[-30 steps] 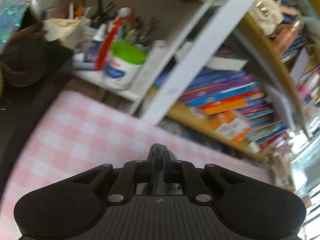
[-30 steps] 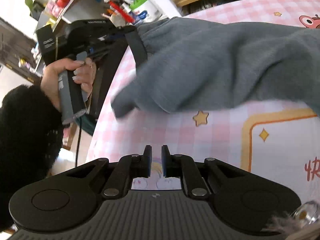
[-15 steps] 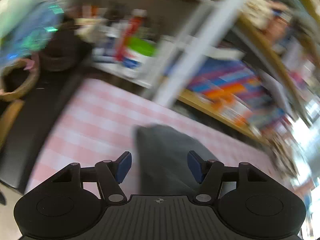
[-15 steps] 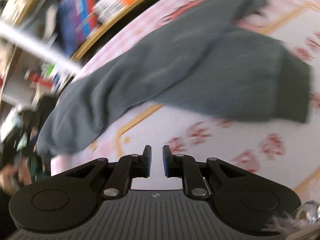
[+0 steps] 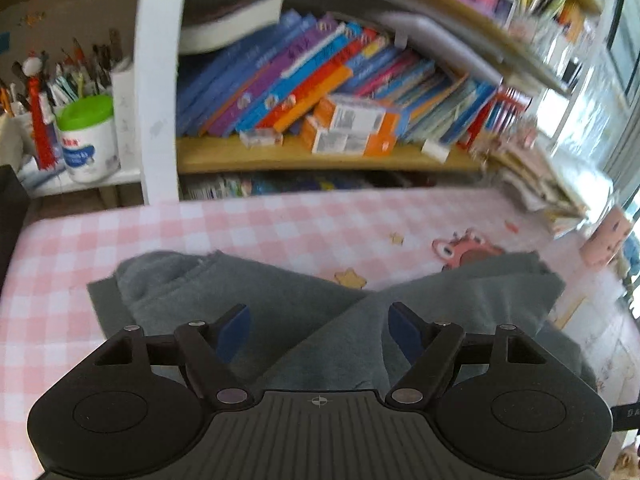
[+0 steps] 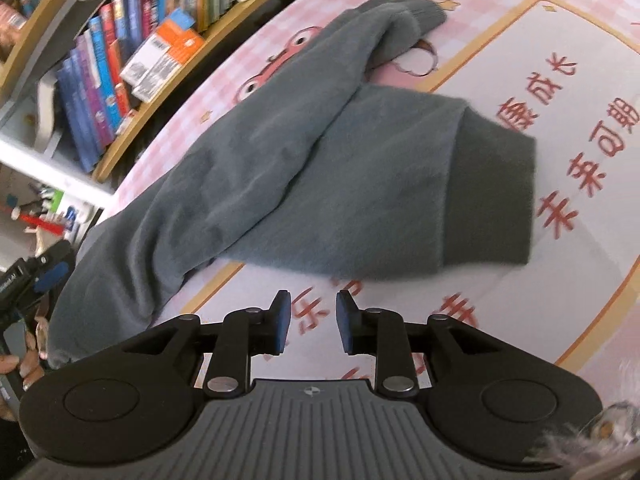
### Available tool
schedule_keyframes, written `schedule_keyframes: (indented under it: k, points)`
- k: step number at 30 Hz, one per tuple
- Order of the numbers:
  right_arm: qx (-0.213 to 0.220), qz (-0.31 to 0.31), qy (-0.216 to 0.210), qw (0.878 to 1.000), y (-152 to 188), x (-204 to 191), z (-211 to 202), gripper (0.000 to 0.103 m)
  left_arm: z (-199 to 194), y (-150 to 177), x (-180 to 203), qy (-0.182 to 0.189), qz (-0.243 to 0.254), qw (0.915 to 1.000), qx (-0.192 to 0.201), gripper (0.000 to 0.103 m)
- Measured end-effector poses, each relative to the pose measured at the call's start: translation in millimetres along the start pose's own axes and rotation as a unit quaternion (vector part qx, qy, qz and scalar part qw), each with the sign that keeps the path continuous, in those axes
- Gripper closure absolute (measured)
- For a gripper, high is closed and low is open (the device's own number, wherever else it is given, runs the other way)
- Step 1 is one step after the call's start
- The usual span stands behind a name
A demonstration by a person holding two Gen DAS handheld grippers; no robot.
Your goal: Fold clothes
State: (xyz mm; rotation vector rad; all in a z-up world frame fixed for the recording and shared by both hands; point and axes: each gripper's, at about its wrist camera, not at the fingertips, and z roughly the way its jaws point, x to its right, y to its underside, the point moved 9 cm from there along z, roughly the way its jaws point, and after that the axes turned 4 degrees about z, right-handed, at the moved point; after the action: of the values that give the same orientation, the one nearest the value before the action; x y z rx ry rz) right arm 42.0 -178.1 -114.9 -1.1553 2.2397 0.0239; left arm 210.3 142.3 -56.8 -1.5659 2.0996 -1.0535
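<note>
Grey sweatpants [image 6: 320,152] lie folded over on the pink checked table cover [image 5: 280,224]; the two legs overlap, ribbed cuffs at the right. In the left wrist view the garment [image 5: 280,300] lies just under my left gripper [image 5: 320,320], which is open and empty above its waist end. My right gripper [image 6: 308,316] is partly open and empty, hovering over the printed mat [image 6: 560,208] just in front of the near leg.
A bookshelf [image 5: 320,152] full of books runs along the table's far edge. A pen pot and green-lidded tub [image 5: 86,136] stand at the far left. Stacked papers [image 5: 540,176] lie at the right edge.
My left gripper has opened and let go of the sweatpants, which now lie on the table. My right gripper has swung right along the garment and opened slightly.
</note>
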Motion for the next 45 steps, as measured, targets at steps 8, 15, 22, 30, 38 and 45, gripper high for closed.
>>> schedule_keyframes:
  k: [8, 15, 22, 30, 38, 45]
  points:
    - [-0.016, -0.018, 0.006, 1.000, -58.8, 20.5, 16.9, 0.082, -1.4, 37.0, -15.8, -0.051, -0.072, 0.9957, -0.028, 0.026]
    - [0.039, -0.101, 0.037, 0.993, -143.4, 15.3, 42.9, 0.088, -36.2, 73.2, -7.8, -0.074, -0.101, 0.9918, -0.024, 0.026]
    - [0.058, -0.139, 0.052, 0.987, -173.5, 16.9, 43.8, 0.070, -46.8, 74.3, 25.2, -0.077, -0.067, 0.9948, -0.004, 0.026]
    - [0.045, -0.167, 0.020, 0.985, -141.1, 1.3, 20.8, 0.056, -34.3, 50.7, 49.2, -0.078, -0.022, 0.9966, 0.011, 0.027]
    - [0.083, -0.171, 0.025, 0.981, -136.0, -15.8, -9.9, 0.051, -58.8, 38.5, 75.1, -0.016, 0.057, 0.9970, 0.049, 0.097]
    - [0.137, -0.155, 0.046, 0.977, -153.0, -22.0, -35.5, 0.050, -86.8, 150.9, 159.0, 0.186, 0.289, 0.9342, -0.095, 0.095]
